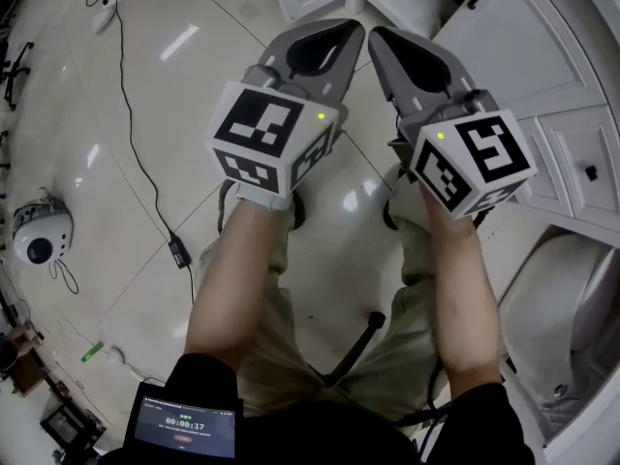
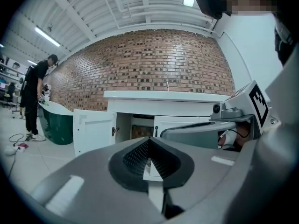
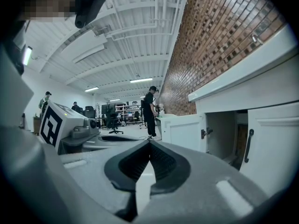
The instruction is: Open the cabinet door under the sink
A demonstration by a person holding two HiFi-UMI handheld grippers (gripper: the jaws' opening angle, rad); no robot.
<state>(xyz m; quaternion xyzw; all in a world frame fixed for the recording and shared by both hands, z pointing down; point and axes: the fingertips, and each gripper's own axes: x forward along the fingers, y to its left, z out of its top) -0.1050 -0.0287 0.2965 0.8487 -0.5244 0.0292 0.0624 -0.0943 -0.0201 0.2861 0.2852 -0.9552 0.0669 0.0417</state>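
hovering pressed together and empty, the left hand-held gripper [image 2: 148, 143] and right hand-held gripper [image 3: 149, 144] are facing an open cabinet door [image 2: 93, 130], seemingly needing only withdrawal.

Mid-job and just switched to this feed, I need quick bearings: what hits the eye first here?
The left gripper and right gripper dominate the head view, held side by side over the glossy floor, each with its jaws together and nothing between them. Ahead, below the brick wall and a white counter, one cabinet door stands swung open, while the neighbouring door is shut.
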